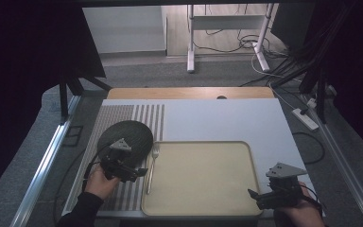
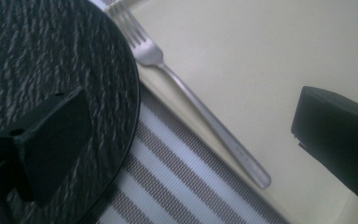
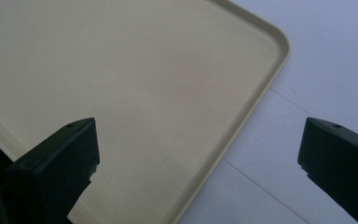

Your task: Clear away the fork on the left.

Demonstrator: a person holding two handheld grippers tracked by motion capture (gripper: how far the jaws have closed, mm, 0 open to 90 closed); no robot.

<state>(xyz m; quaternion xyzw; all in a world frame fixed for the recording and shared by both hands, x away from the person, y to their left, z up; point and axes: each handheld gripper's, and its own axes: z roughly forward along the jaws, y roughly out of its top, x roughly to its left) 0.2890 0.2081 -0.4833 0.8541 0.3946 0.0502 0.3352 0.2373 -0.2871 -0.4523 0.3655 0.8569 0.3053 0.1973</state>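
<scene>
The fork [image 2: 200, 112] is probably the thing to be picked up. It looks like thin, stiff metal, light and smooth, so it is likely to slip or swivel if pinched near one end. The best hold is probably across the narrow handle near its middle, one jaw on each long side, since it lies flat and low.

It is plain silver-grey, with four tines pointing to the far side and a long straight handle. It lies along the left rim of the cream tray [image 1: 246, 156], just right of the dark round mat [image 1: 134, 130], which sits on the striped placemat [image 1: 123, 196].

The left gripper [image 1: 141, 173] hovers just left of the fork with jaws spread wide, empty. The right gripper [image 1: 253, 195] hangs at the tray's near right corner, jaws also spread and empty.
</scene>
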